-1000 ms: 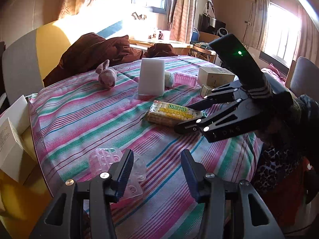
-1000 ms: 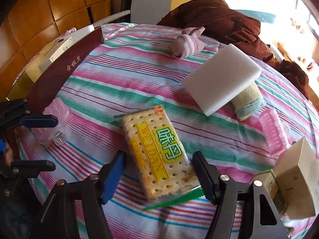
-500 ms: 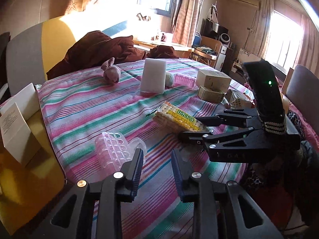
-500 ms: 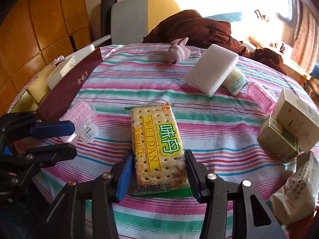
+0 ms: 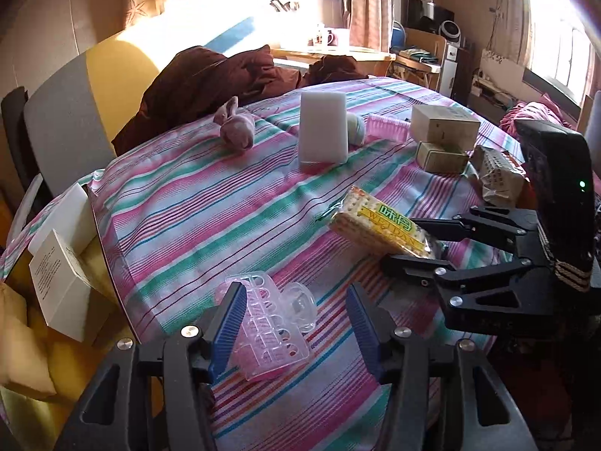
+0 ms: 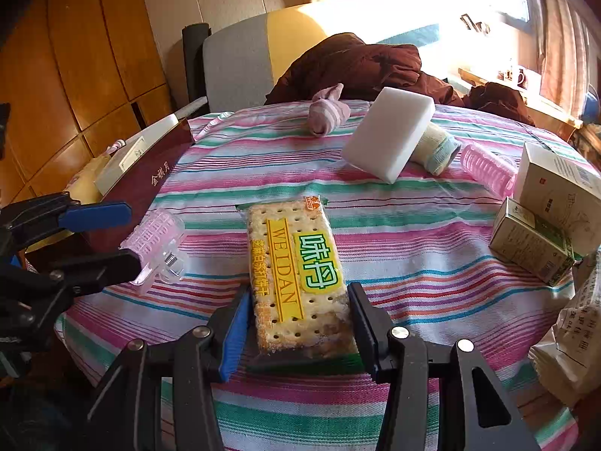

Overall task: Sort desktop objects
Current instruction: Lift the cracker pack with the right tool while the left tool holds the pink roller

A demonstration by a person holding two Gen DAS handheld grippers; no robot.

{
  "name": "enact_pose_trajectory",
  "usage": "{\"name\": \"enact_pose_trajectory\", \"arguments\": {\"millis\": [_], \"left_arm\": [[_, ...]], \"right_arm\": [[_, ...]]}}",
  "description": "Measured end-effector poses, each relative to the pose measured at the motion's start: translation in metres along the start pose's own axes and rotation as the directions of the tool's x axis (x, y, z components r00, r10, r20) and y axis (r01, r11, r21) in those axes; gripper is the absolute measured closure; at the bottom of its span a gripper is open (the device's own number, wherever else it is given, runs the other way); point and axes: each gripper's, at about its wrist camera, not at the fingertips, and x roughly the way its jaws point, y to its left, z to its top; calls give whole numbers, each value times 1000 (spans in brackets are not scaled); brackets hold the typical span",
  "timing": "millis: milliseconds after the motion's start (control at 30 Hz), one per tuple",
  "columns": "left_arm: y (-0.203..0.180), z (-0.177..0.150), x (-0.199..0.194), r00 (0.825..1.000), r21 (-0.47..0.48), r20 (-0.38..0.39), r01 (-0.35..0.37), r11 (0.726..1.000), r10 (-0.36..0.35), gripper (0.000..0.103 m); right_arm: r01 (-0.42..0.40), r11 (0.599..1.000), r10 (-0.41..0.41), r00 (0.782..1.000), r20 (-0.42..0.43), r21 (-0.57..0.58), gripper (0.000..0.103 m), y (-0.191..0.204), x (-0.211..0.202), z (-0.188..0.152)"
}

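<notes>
Right wrist view: the right gripper [image 6: 298,332] has its fingers [image 6: 234,332] clamped on the near end of the cracker packet [image 6: 296,274], one finger pressed against each long side. From the left wrist view the packet's gripped end looks raised off the striped worktop [image 5: 195,203], though whether the far end touches the cloth I cannot tell. The packet is a clear wrapper over pale, dotted crackers, with a yellow band reading WEIDAN and a green label.

The left gripper [image 5: 296,323] has its fingers [image 5: 229,323] spread wide, holding nothing; a clear pink hair roller [image 5: 270,332] lies between them on the cloth, just beside the left finger.

Counting across the worktop: one cracker packet, two pink hair rollers (the second [image 6: 488,169] at the far right), one white sponge block [image 6: 388,137] tilted against a rolled cream sock [image 6: 437,148], one rolled pink sock [image 6: 326,114], two cardboard boxes [image 6: 531,244] stacked at the right edge, and one crumpled paper packet [image 6: 574,323] near them. A dark red box [image 6: 150,176] sits at the left rim.
</notes>
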Motion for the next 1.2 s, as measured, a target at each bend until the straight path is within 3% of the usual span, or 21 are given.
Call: {"name": "enact_pose_trajectory", "arguments": {"millis": [200,400,533,600,733,833,967,1200], "left_arm": [[-3,9,8,995,-22,-67,-74,997,73,44],[-17,5,15,987,3,-36,-156,988,156,42],[-21,0,14,994,-20,2,-108,994,108,52],[-25,-2,13,995,-13,17,-97,995,97,53],[-20,-6,0,998,-43,58,17,999,-14,53],[-4,-1,-16,996,-93,88,32,995,-24,52],[13,2,-21,999,-135,50,23,991,-17,44],[4,4,5,996,-92,-77,-49,994,42,42]], "right_arm": [[-25,1000,24,1000,14,10,52,-3,0,-1],[-32,999,32,999,19,9,51,-4,1,-2],[-14,1000,14,1000,15,5,52,-2,0,-1],[1,1000,-1,1000,13,4,52,-2,-1,-1],[28,1000,-28,1000,7,-5,53,-2,-4,-2],[38,999,-38,999,-1,-10,53,-2,-7,-4],[48,999,-48,999,-8,-10,53,-2,-8,-4],[31,999,-31,999,9,12,52,-4,-8,-6]]}}
